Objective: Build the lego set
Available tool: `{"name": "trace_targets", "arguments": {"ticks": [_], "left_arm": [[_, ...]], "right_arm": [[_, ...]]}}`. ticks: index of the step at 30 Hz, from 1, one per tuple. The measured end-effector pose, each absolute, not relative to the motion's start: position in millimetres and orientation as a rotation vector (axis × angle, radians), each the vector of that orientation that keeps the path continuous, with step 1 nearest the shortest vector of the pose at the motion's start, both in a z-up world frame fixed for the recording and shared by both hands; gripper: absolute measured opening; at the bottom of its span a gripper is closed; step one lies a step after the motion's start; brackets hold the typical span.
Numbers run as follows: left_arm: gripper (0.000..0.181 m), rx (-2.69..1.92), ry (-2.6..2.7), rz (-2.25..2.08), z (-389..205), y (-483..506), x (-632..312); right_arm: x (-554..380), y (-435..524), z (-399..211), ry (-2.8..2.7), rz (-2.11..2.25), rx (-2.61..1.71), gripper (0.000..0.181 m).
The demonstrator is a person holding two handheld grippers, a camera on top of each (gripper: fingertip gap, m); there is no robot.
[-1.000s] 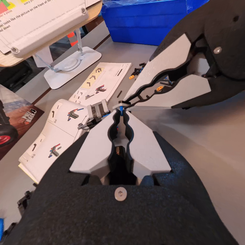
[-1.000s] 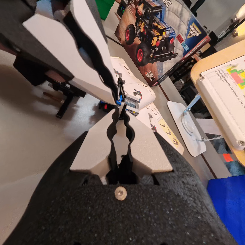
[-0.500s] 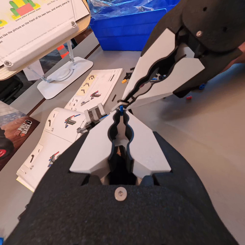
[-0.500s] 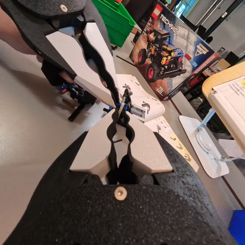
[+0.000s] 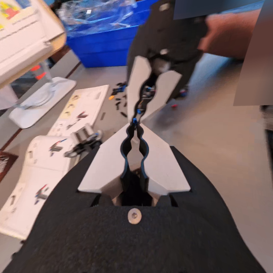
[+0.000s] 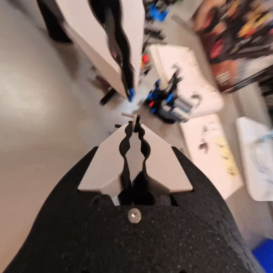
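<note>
And they're apart! Half a second ago the two grippers met tip to tip at the centre of both views; now a clear gap shows between them in the right wrist view. The left gripper (image 5: 134,125) has its jaws pinched tight on a small blue pin (image 5: 134,120), dead centre of its own frame, while the right gripper (image 6: 134,125) has its jaws pressed on a little black-and-grey piece (image 6: 136,120) with a grey axle (image 6: 127,115) poking out to the left. Both views are smeared with motion, so fine detail is hard to call. That split suggests the join hasn't taken, or the pair is lining up again. The half-built model (image 6: 167,102) sits on the grey table (image 6: 37,118), right of centre in the right wrist view, resting against the open instruction booklet (image 6: 184,76), with loose parts (image 5: 119,96) scattered mid-frame in the left view.
</note>
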State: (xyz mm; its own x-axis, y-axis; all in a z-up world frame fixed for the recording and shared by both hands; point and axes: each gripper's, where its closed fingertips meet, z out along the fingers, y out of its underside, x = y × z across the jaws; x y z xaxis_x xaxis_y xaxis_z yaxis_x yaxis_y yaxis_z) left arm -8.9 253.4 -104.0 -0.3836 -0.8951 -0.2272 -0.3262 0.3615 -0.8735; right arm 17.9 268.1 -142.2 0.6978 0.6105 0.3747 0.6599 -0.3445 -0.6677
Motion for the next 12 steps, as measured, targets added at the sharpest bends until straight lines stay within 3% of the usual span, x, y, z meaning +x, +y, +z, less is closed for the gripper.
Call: {"name": "trace_targets", "arguments": {"ticks": [4, 12], "left_arm": [[0.002, -1.065, 1.97, -0.947, -115, 223, -50], [0.002, -1.411, 1.672, -1.134, -111, 230, -89]], "right_arm": [[-7, 249, -152, -1.07, 0.191, -2.001, 0.007], [-14, 241, -183, -1.176, 0.209, -2.085, 0.011]]}}
